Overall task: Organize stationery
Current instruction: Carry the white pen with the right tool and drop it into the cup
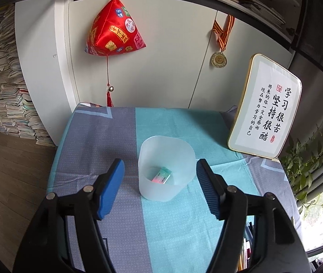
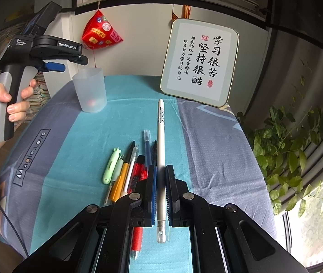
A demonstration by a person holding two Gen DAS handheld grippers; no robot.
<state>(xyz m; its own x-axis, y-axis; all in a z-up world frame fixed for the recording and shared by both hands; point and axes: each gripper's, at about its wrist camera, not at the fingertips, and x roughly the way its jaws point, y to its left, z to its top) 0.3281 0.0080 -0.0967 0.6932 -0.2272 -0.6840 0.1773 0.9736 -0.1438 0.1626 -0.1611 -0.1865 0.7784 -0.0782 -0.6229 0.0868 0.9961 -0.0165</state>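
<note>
A translucent plastic cup (image 1: 167, 168) stands on the cloth-covered table, with a pink and green eraser (image 1: 162, 175) lying inside it. My left gripper (image 1: 160, 170) is open and empty, its blue pads on either side of the cup, slightly above it. The cup also shows in the right wrist view (image 2: 91, 91) at the far left of the table. My right gripper (image 2: 160, 177) is shut on a white pen (image 2: 160, 145) and holds it lengthwise above the table. Several pens (image 2: 129, 170) and a green utility knife (image 2: 111, 166) lie in a row below it.
A framed calligraphy board (image 2: 200, 61) leans at the table's back right. A red hanging ornament (image 1: 113, 31) and a medal (image 1: 218, 59) hang on the wall behind. A plant (image 2: 291, 150) stands at the right edge. Stacked books (image 1: 4, 86) stand left of the table.
</note>
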